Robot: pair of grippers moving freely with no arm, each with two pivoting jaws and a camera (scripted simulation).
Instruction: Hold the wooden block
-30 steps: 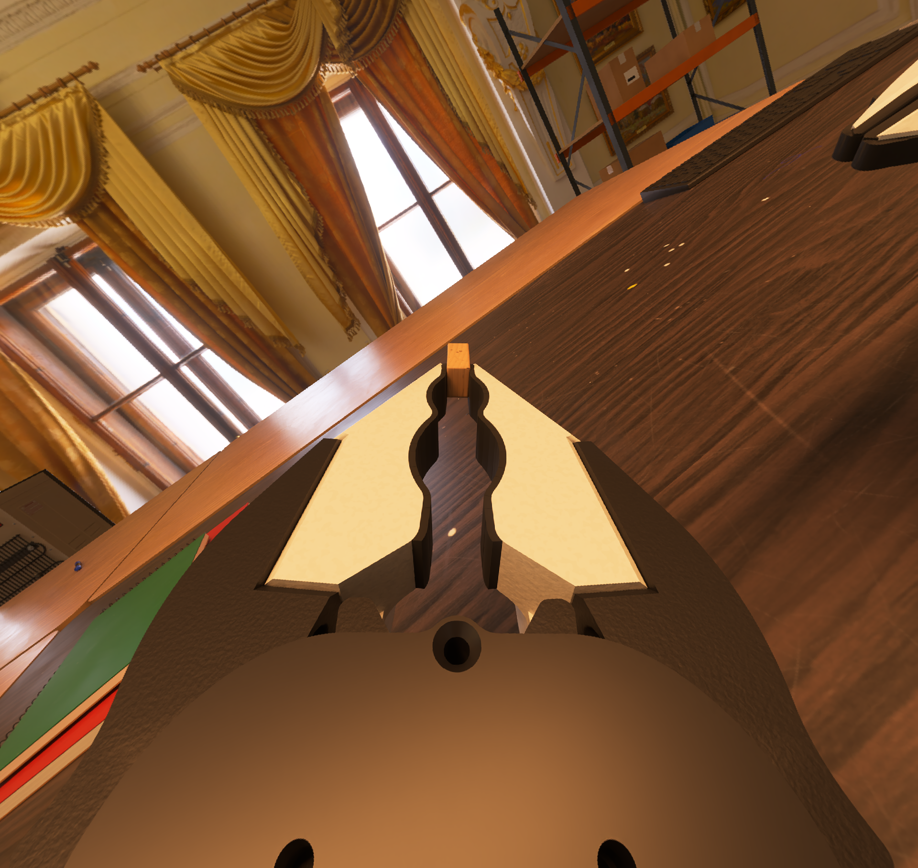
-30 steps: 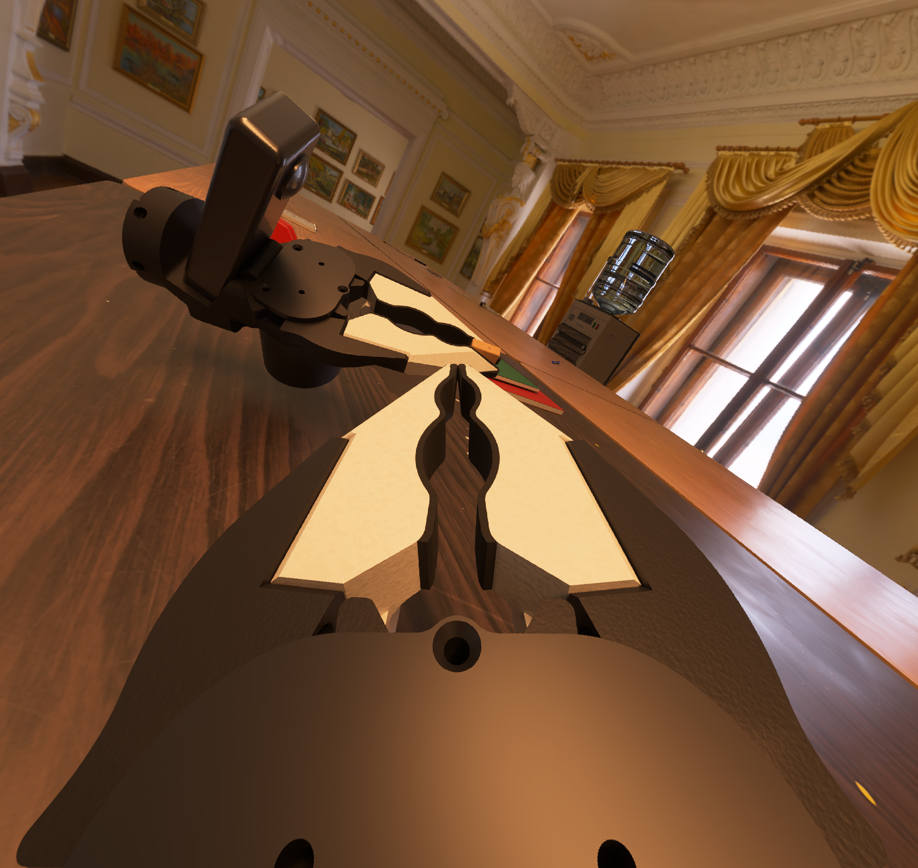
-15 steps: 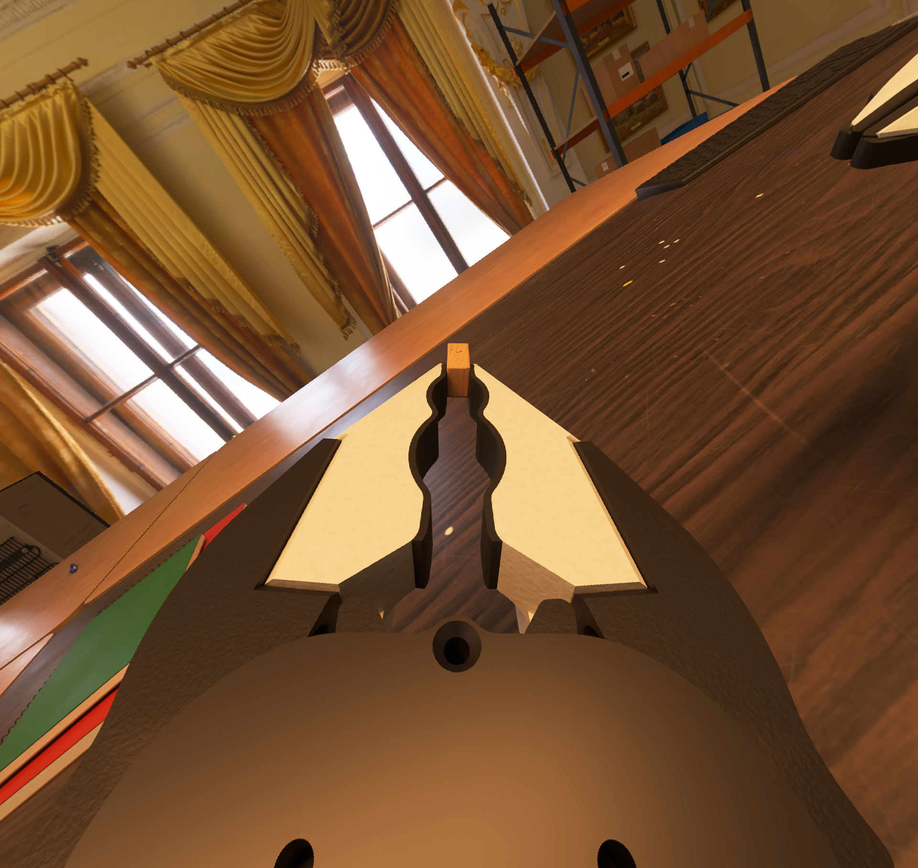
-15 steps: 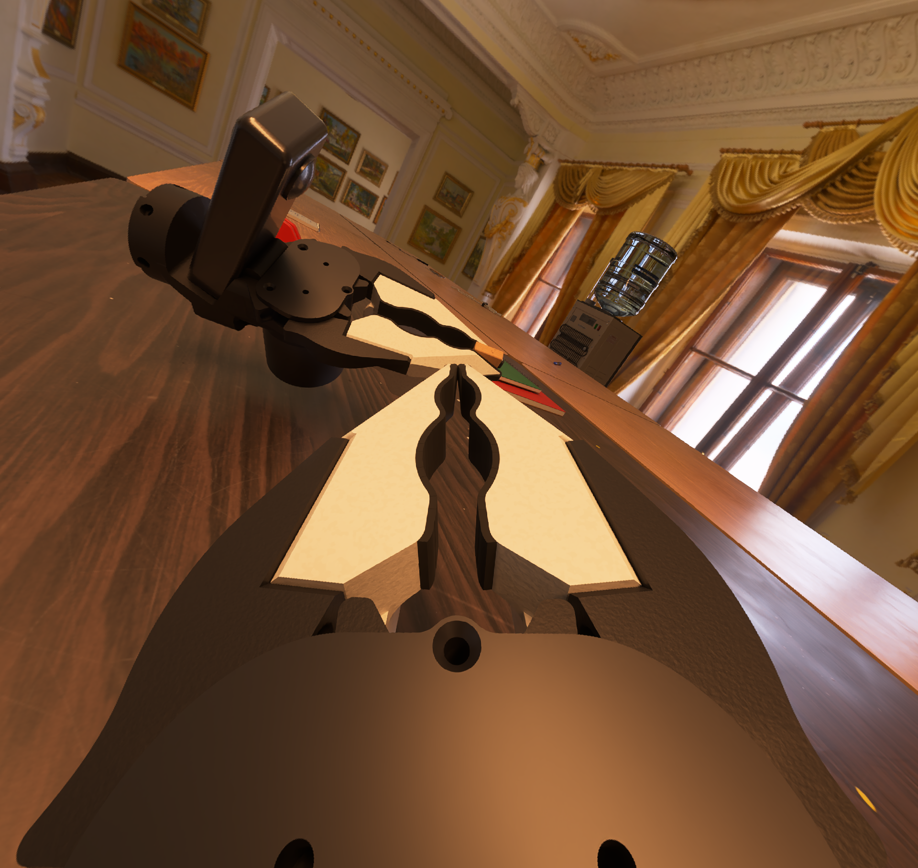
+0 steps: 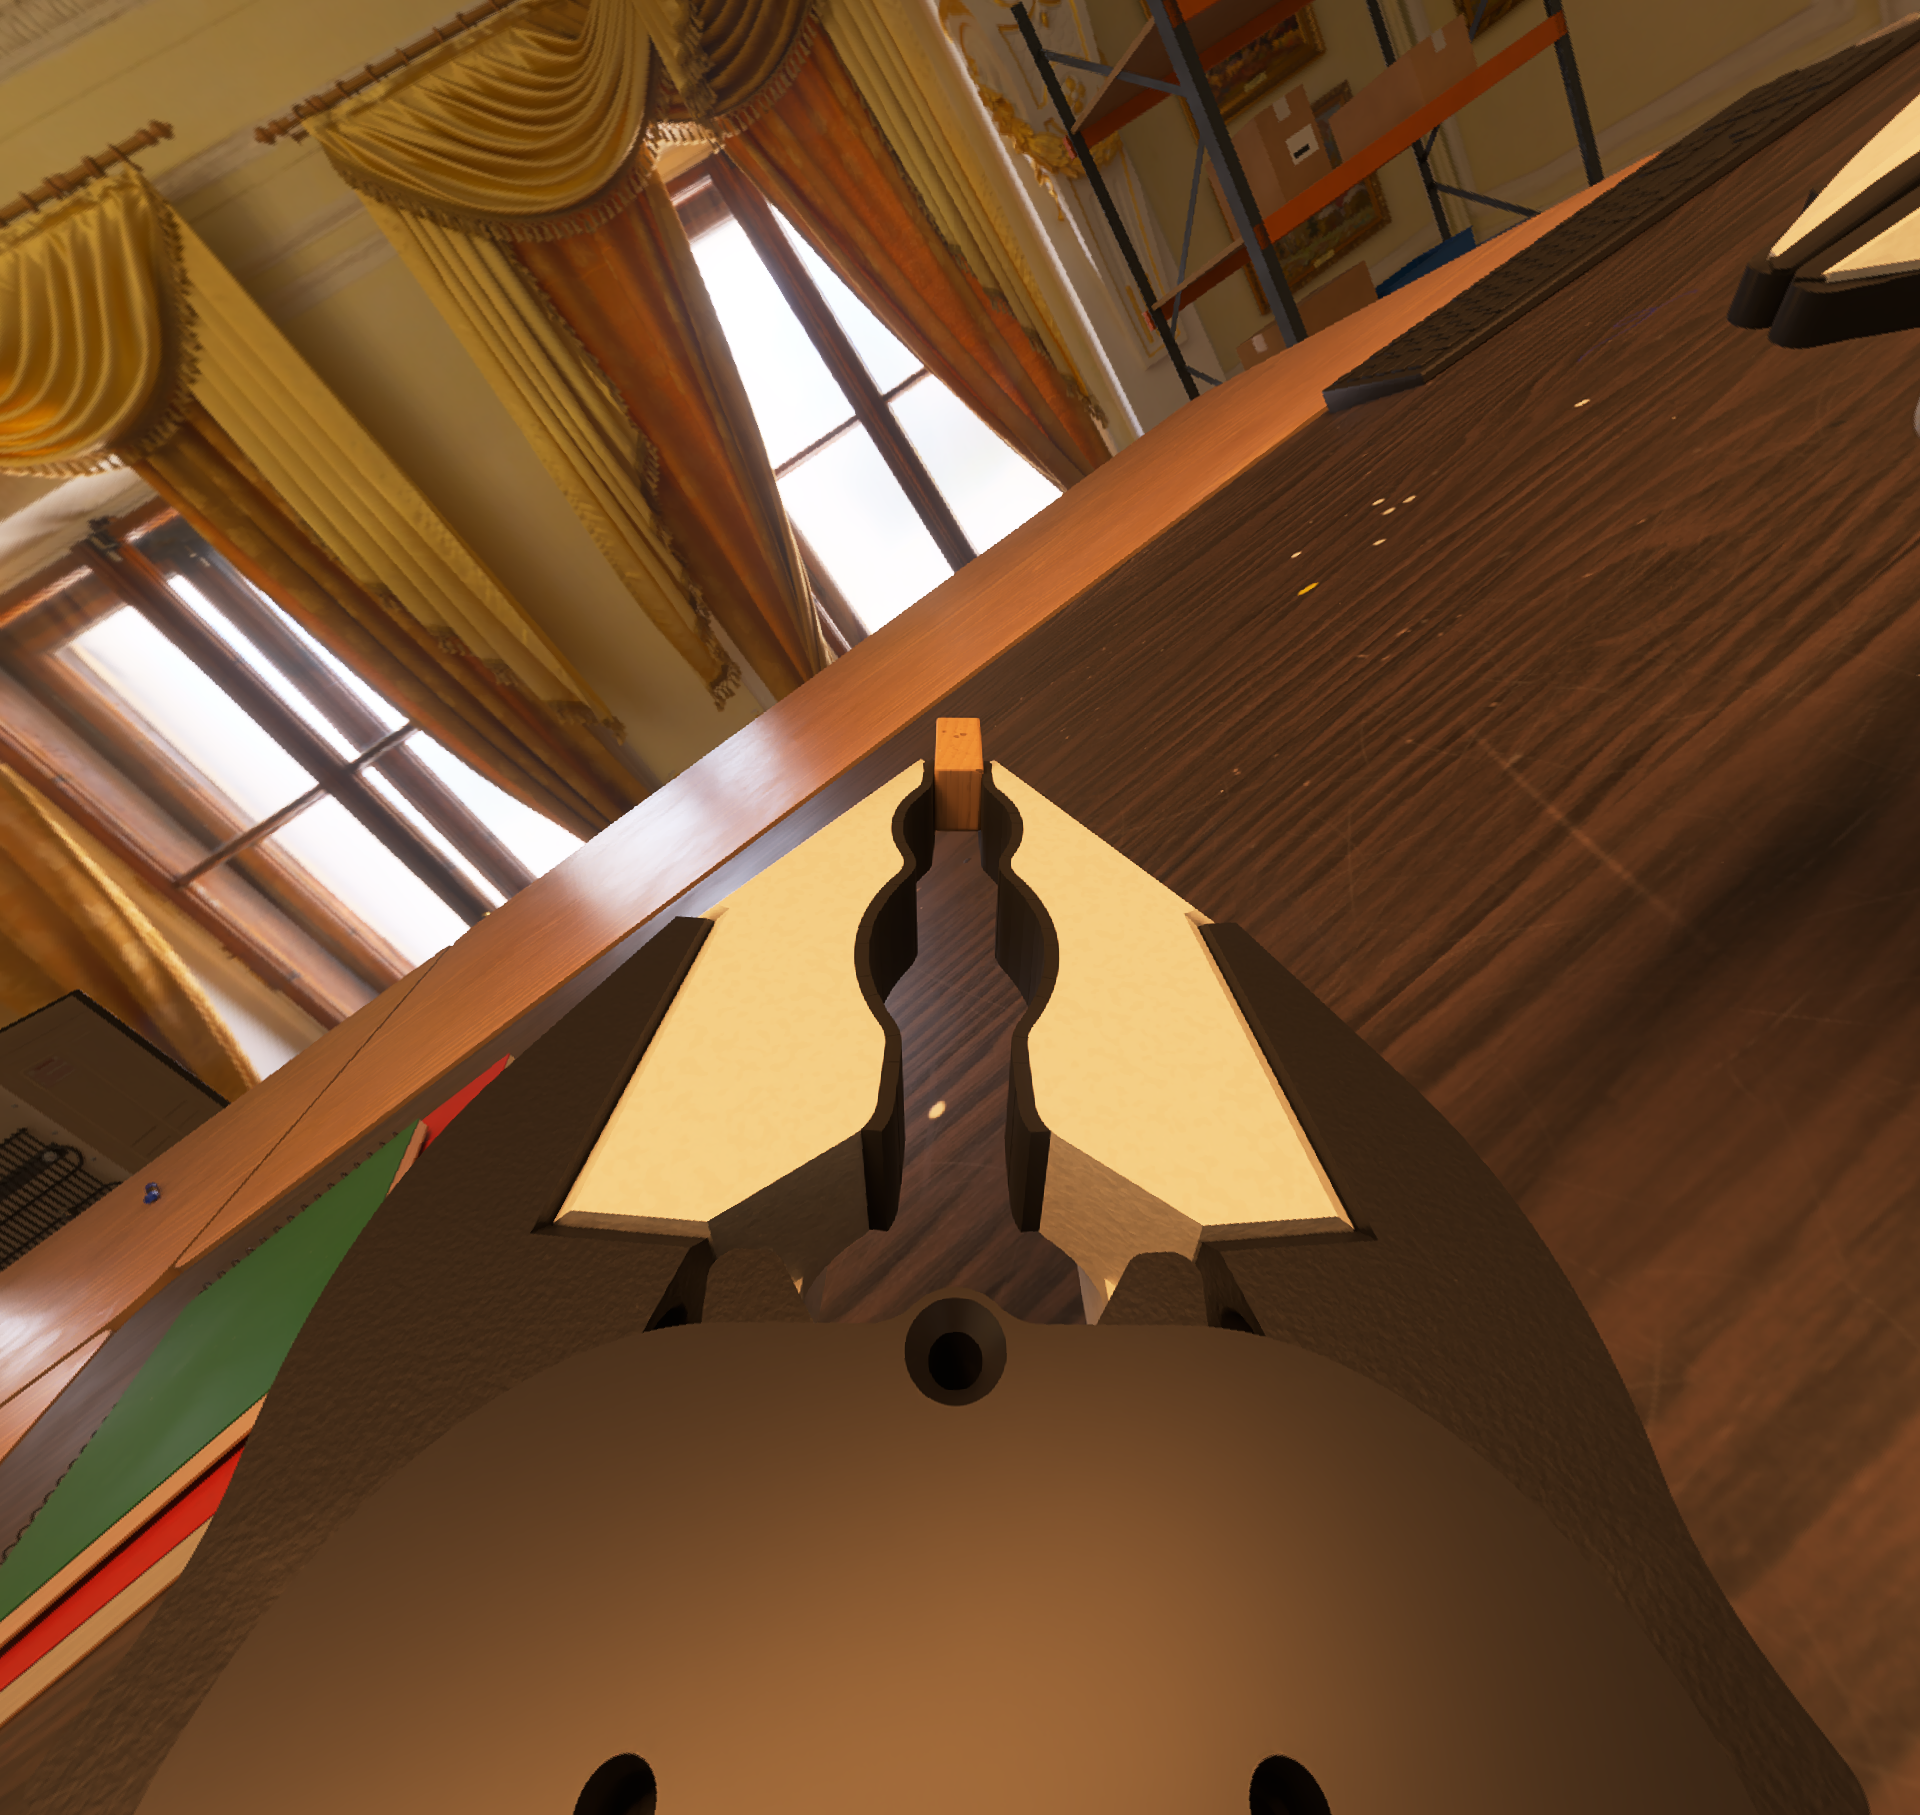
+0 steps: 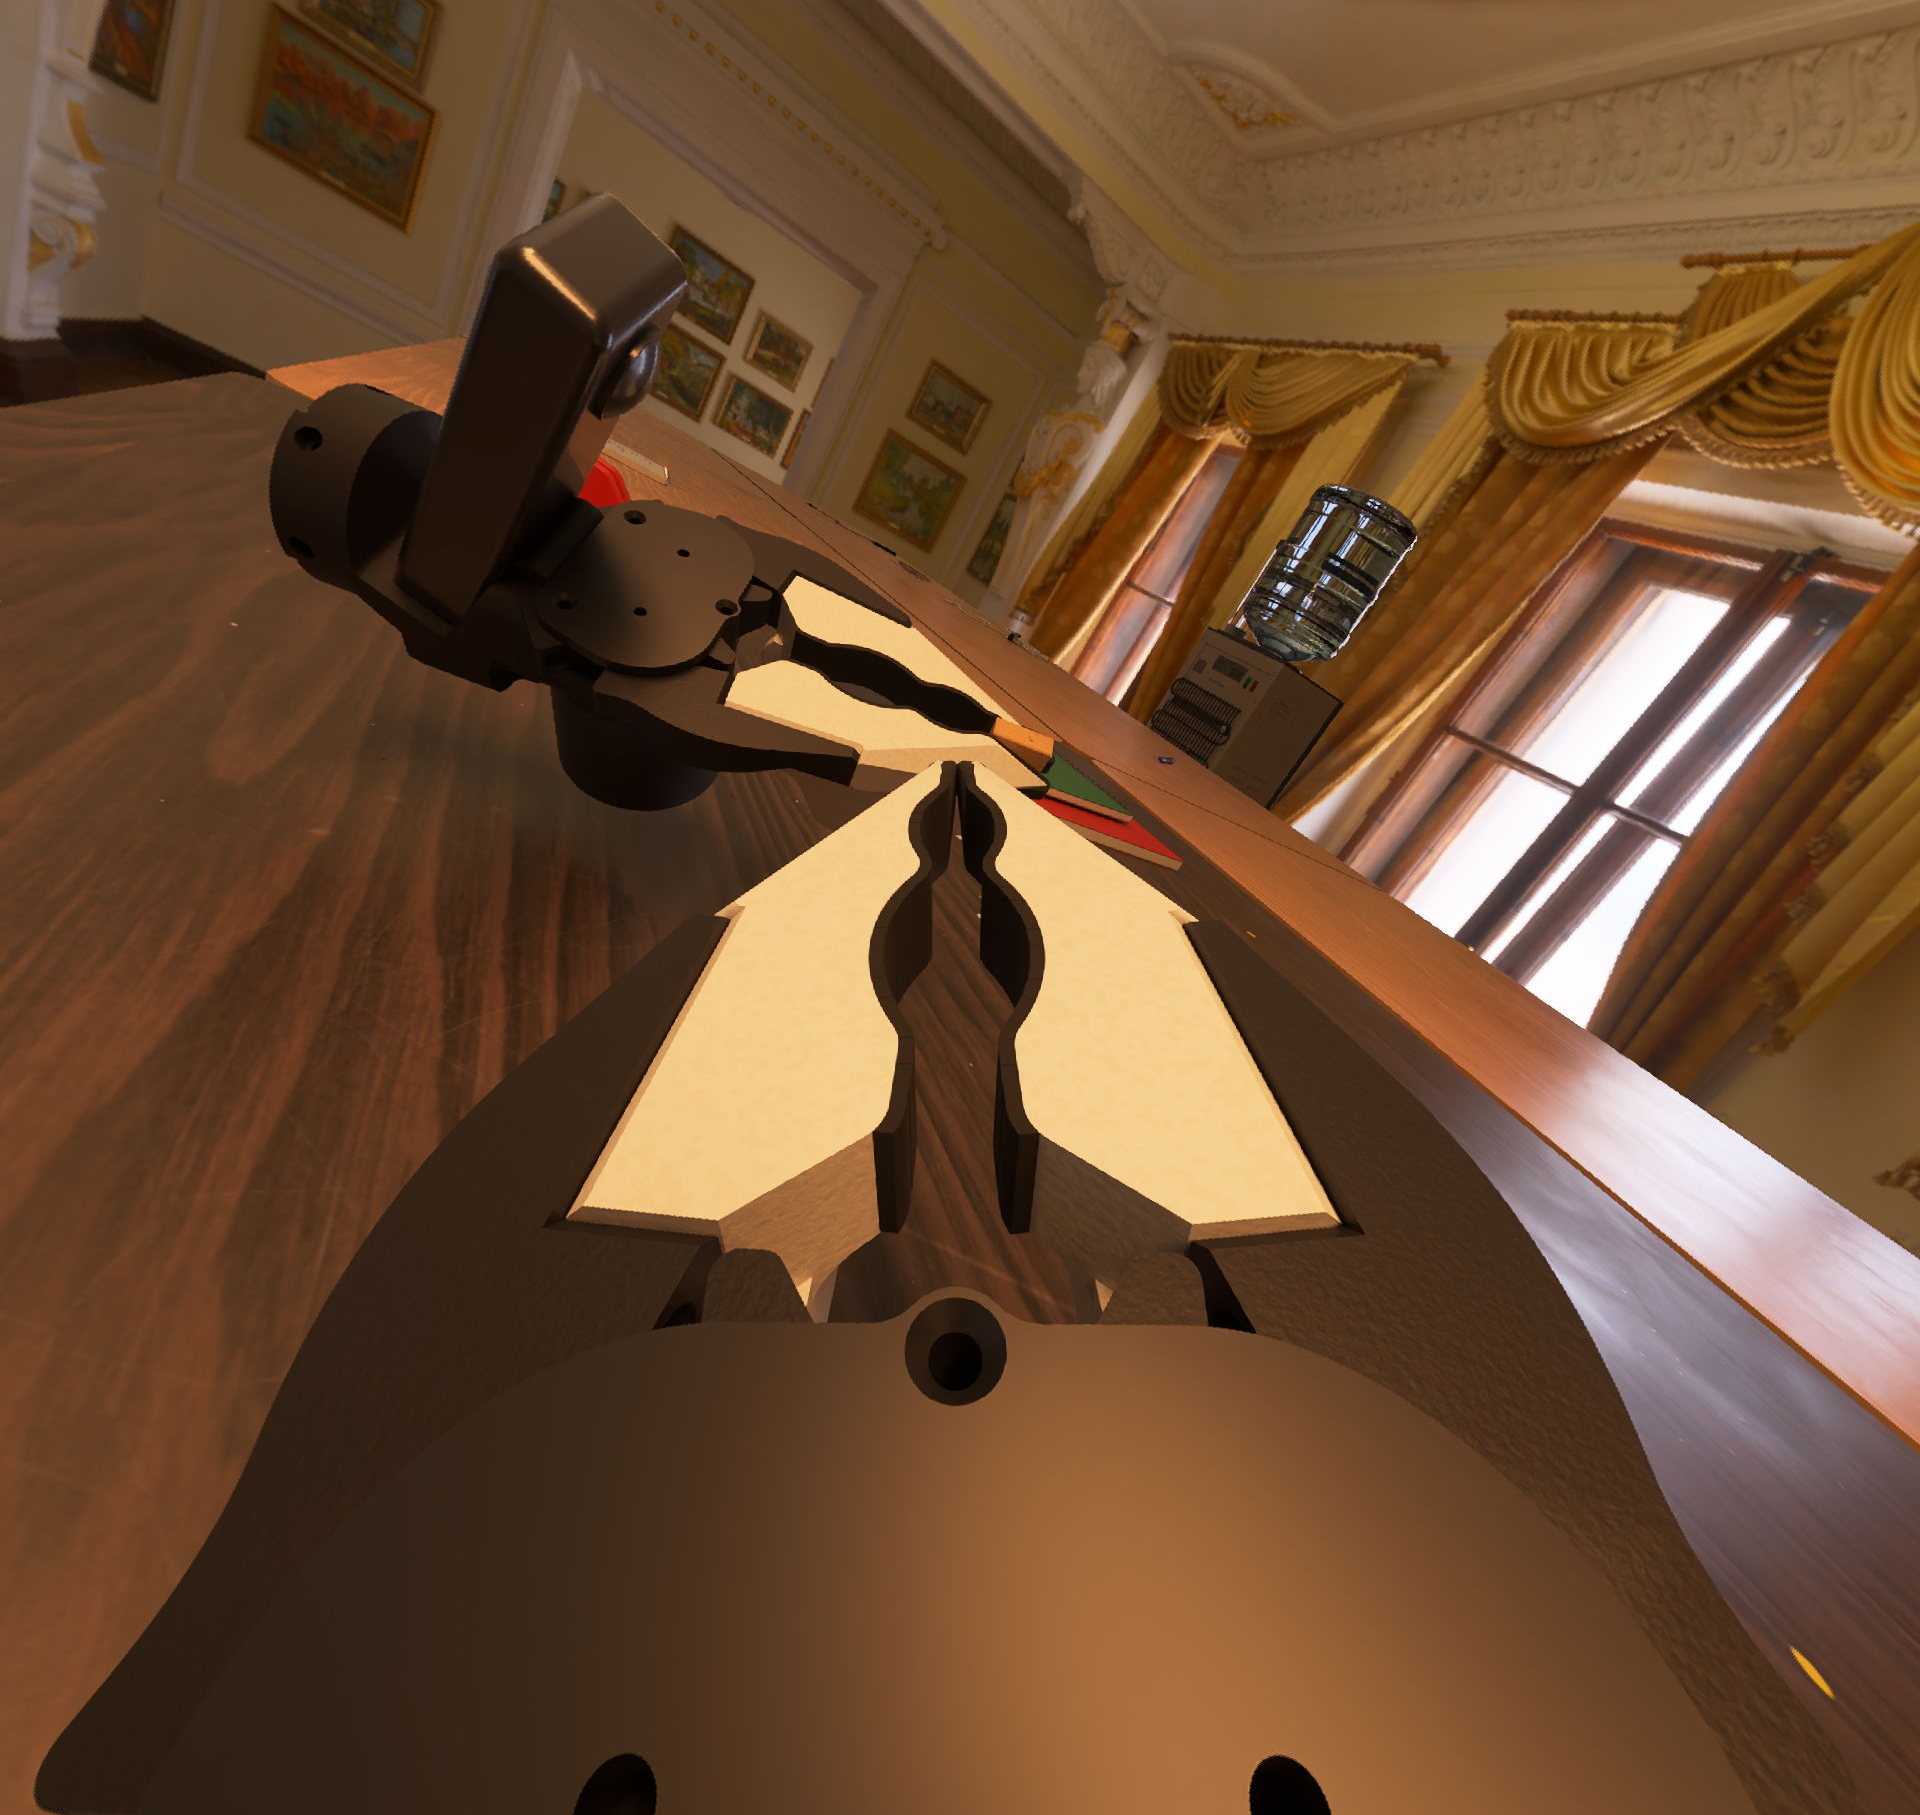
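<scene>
Left wrist view: left gripper (image 5: 957,791) clamps the wooden block (image 5: 957,773) between its fingertips, above the dark wooden table (image 5: 1455,830); green and red books (image 5: 187,1370) lie beside. Right wrist view: right gripper (image 6: 954,778) empty, tips nearly touching; block (image 6: 1023,739) beyond, then a water dispenser (image 6: 1288,643)

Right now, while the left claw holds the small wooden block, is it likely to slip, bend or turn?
The wooden block looks stiff and probably light, so bending seems unlikely. Only the tips of the left claw pinch it, so it might pivot or slip if bumped. Its flat faces should help the grip.
</scene>
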